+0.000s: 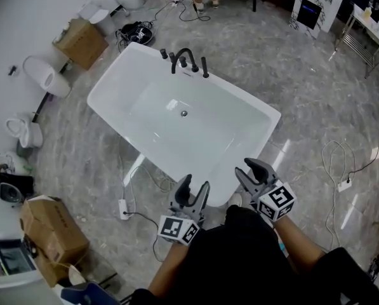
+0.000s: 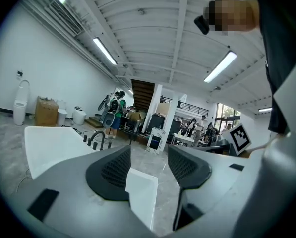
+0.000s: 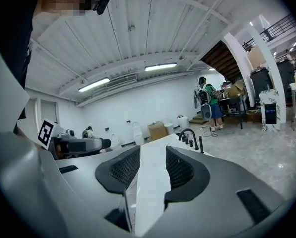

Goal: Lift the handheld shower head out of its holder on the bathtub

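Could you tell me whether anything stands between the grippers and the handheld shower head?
Nothing visible blocks them. The left gripper and right gripper hover at the near end of the bathtub; the shower head stands beside the taps on the far rim, across its basin.

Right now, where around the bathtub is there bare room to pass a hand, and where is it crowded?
Bare: the floor right of the bathtub, up to the power strip. Crowded: the faucet fittings on the far rim; toilets and cardboard box on the left.

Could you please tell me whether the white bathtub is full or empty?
Empty, it seems: the white bathtub shows a bare floor and round metal drain, nothing inside.
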`<action>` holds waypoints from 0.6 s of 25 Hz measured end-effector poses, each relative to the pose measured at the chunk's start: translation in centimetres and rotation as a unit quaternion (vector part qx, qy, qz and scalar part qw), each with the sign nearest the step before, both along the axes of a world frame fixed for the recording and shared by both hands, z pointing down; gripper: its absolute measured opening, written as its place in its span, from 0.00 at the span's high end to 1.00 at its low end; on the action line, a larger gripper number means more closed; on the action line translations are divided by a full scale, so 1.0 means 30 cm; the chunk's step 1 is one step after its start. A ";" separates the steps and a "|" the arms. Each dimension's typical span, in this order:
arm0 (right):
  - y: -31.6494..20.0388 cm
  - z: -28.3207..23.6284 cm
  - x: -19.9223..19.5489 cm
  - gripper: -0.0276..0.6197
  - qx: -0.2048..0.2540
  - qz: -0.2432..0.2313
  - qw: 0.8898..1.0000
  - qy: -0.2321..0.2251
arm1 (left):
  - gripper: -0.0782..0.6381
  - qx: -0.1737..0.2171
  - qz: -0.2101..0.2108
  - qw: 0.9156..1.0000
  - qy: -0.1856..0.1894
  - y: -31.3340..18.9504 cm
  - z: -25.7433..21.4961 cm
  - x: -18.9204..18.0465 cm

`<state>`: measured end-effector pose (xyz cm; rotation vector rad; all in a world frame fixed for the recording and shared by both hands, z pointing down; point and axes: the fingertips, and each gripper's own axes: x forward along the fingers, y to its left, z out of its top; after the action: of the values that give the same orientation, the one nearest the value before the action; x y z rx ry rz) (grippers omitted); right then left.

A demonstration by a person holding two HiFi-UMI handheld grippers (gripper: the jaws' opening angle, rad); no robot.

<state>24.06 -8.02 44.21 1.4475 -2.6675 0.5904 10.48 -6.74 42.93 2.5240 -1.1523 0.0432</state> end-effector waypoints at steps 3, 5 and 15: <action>-0.028 0.010 0.030 0.76 -0.001 -0.005 1.000 -0.003 | 0.59 -0.001 -0.007 1.000 0.001 -0.019 0.005 0.032; -0.048 0.018 0.041 0.76 -0.002 -0.008 1.000 -0.004 | 0.59 -0.002 -0.011 1.000 0.002 -0.032 0.006 0.043; -0.120 0.027 -0.020 0.76 -0.001 -0.017 1.000 0.016 | 0.59 -0.001 -0.016 1.000 0.013 -0.065 0.010 -0.020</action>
<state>23.45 -11.62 45.03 1.3970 -2.6597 0.5625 9.88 -8.69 43.23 2.4962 -1.1826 0.0015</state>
